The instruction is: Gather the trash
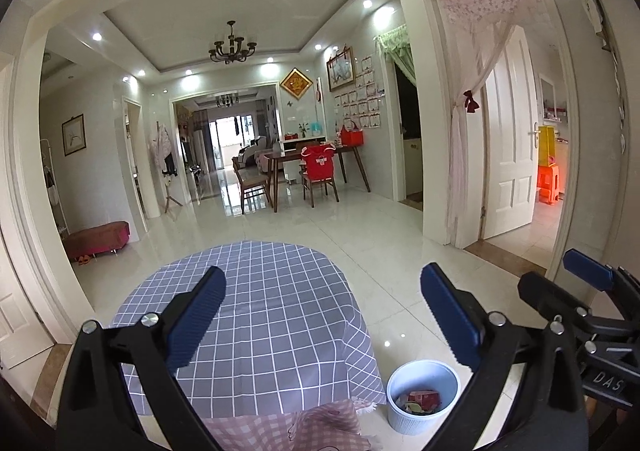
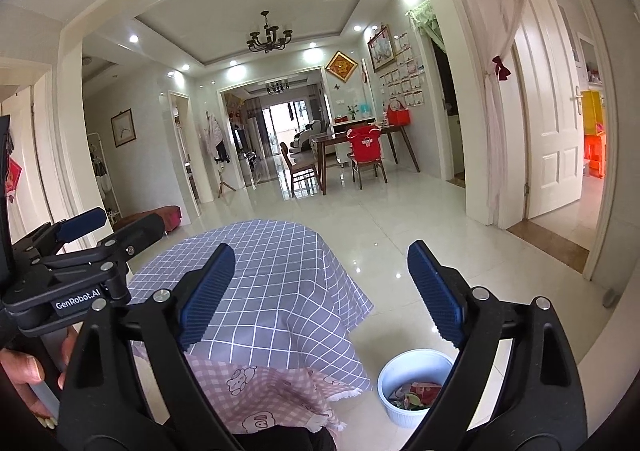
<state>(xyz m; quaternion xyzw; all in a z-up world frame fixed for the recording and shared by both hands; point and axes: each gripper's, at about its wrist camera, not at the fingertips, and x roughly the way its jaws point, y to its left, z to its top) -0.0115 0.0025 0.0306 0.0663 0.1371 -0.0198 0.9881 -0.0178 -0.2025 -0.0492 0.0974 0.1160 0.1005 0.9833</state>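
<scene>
A white ribbed trash bin [image 1: 422, 397] [image 2: 414, 387] stands on the floor to the right of a small table, with red and green wrappers inside it. The table wears a grey checked cloth [image 1: 264, 315] [image 2: 280, 283] over a pink cartoon cloth [image 2: 260, 395]. My left gripper [image 1: 320, 315] hangs open above the table with nothing between its blue pads. My right gripper [image 2: 320, 291] is open too, above the table's right edge and the bin, and holds nothing. Each gripper shows at the edge of the other's view.
Glossy white tiles [image 1: 400, 251] spread ahead to a dining table with chairs [image 1: 316, 167]. A white door [image 1: 512, 139] with a pink curtain stands at the right. A red bench [image 1: 98, 237] sits by the left wall. A hand [image 2: 28, 375] grips the left tool.
</scene>
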